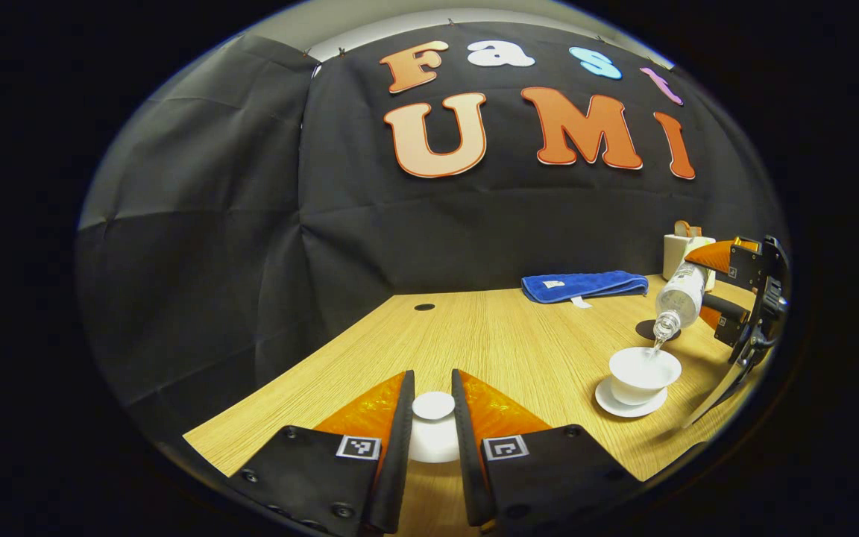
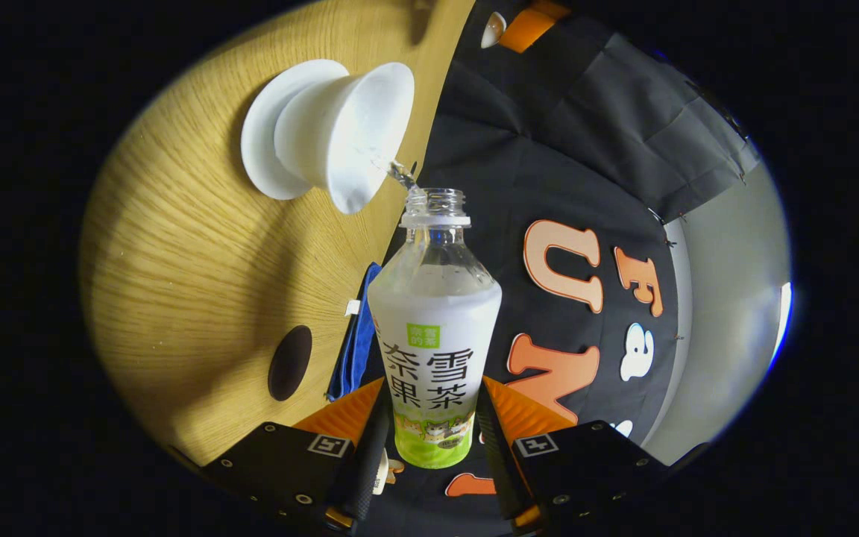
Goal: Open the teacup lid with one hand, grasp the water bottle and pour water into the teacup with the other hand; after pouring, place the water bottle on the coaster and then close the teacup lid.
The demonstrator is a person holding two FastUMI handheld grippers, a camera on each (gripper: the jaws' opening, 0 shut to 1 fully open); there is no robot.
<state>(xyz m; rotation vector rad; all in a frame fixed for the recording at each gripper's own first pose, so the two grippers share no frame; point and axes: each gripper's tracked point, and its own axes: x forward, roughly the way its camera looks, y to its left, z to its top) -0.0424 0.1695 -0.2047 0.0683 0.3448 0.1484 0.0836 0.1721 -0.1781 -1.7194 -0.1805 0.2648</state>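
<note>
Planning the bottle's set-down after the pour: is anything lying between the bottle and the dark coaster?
Nothing visible does. The water bottle, tilted over the teacup, hangs beside the coaster; bare table lies around it. The blue cloth sits behind.

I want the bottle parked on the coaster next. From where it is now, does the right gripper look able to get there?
Probably yes. The right gripper holds the water bottle tilted over the teacup, and the dark coaster lies bare just behind the cup, with nothing between them.
</note>
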